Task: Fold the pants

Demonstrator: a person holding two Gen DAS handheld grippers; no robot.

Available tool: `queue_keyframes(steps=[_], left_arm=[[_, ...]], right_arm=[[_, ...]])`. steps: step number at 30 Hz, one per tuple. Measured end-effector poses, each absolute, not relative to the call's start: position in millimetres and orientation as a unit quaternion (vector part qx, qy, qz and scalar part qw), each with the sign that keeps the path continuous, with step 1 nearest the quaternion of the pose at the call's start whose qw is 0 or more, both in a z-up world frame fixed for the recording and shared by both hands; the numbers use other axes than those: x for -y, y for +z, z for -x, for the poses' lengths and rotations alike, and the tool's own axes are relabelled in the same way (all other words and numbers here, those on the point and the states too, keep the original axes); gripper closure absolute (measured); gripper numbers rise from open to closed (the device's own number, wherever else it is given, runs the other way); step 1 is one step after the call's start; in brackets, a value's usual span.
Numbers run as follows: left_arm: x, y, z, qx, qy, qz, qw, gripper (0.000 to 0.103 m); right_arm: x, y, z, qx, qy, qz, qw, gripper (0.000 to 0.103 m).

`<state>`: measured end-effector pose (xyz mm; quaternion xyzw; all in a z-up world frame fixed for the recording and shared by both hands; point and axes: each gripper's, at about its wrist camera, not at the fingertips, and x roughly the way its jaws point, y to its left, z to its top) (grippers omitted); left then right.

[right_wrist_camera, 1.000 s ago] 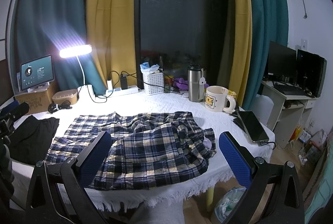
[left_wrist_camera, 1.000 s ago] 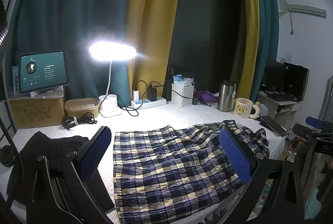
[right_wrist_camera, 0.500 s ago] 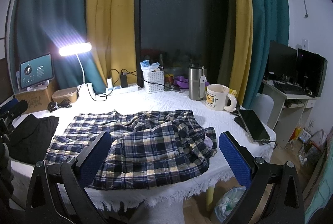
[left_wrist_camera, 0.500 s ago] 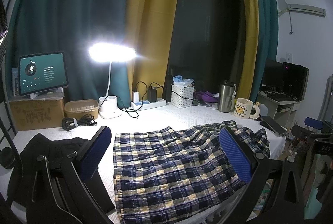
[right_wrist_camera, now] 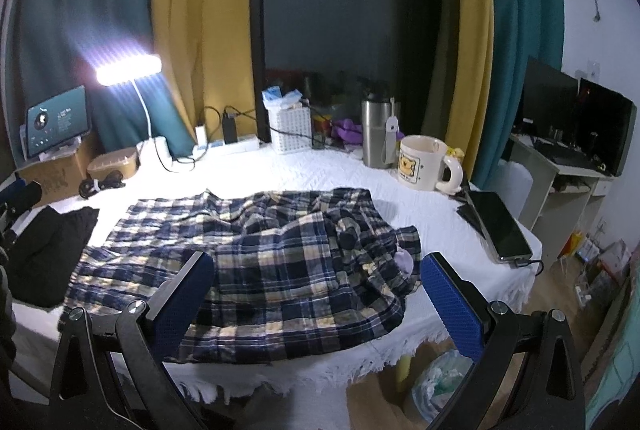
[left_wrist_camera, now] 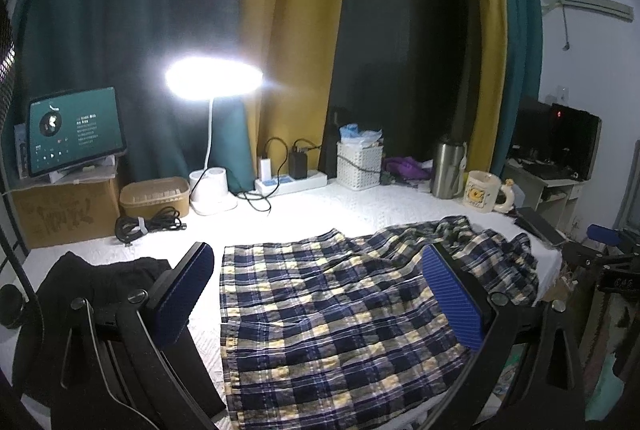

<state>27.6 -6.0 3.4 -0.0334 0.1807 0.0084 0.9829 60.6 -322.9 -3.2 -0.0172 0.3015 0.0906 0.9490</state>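
Navy, yellow and white plaid pants (left_wrist_camera: 332,314) lie spread on the white tablecloth (left_wrist_camera: 360,206), flat at the left end and bunched at the right end (right_wrist_camera: 360,238). My left gripper (left_wrist_camera: 320,294) hovers open above the pants' left part, nothing between its blue pads. Over the front right part of the pants (right_wrist_camera: 280,270) my right gripper (right_wrist_camera: 316,302) hangs open and empty. At the right edge of the left wrist view the right gripper (left_wrist_camera: 608,242) shows.
A black garment (left_wrist_camera: 88,278) lies left of the pants. Along the back stand a lit desk lamp (left_wrist_camera: 212,82), tablet (left_wrist_camera: 74,130) on a cardboard box, power strip (left_wrist_camera: 292,182), white basket (right_wrist_camera: 290,130), steel flask (right_wrist_camera: 376,134) and mug (right_wrist_camera: 424,162). A phone (right_wrist_camera: 500,226) lies at the right edge.
Both views have shifted only slightly; the pants lie as before and both grippers stay open.
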Motion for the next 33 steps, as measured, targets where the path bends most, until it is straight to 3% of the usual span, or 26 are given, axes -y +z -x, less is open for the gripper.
queue_keyframes(steps=[33], left_arm=[[-46,-32,-172,-0.288,0.058,0.029,0.956,0.001]], right_arm=[[328,-24,-262,-0.345,0.116,0.027,0.931,0.000]])
